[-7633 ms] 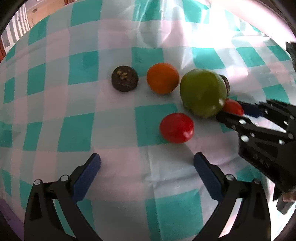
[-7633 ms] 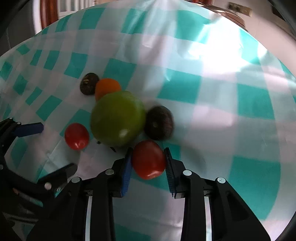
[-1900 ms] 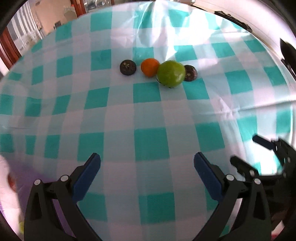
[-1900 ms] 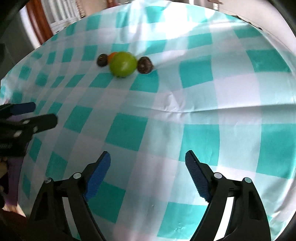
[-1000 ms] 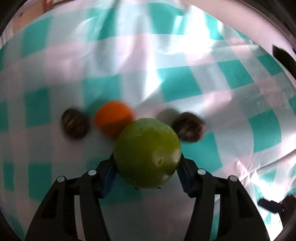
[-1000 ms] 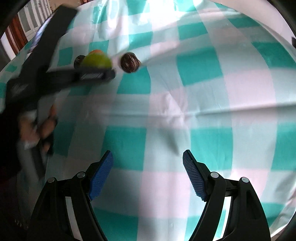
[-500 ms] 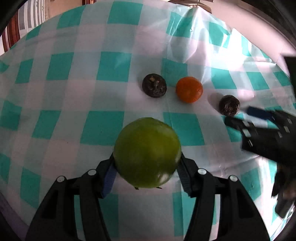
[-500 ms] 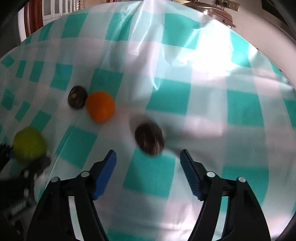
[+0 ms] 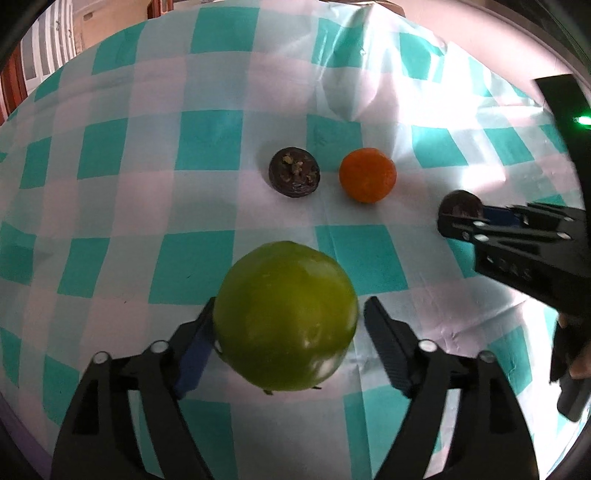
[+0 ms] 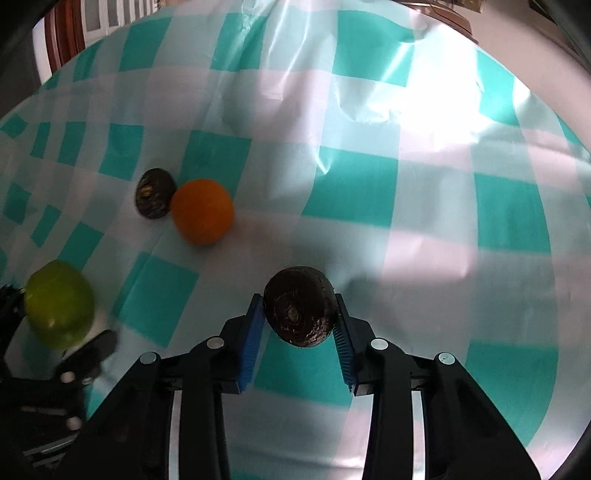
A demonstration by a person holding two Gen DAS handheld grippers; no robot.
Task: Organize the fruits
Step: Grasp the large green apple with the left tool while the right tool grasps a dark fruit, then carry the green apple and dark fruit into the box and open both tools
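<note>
A big green fruit [image 9: 286,317] lies on the checked cloth between the fingers of my left gripper [image 9: 288,332]. The jaws are opening, and a gap shows at the right pad [image 9: 384,343]. My right gripper [image 10: 298,325] is closing on a dark round fruit [image 10: 299,310], and both blue pads touch its sides. In the left wrist view that gripper [image 9: 461,218] comes in from the right around the same dark fruit [image 9: 460,205]. An orange [image 9: 367,180] and a second dark fruit [image 9: 294,177] sit side by side further back. The right wrist view shows the orange [image 10: 202,211], the second dark fruit [image 10: 154,198] and the green fruit [image 10: 59,302].
A teal-and-white checked tablecloth [image 9: 195,140] covers the round table, creased near the far edge [image 9: 343,107]. A person's hand [image 9: 580,365] holds the right gripper's handle at the right edge. Wooden furniture [image 10: 66,26] stands beyond the table at the upper left.
The left gripper carried the green fruit away from the row and has now let go of it. The right gripper moved in over the dark fruit and closed around it.
</note>
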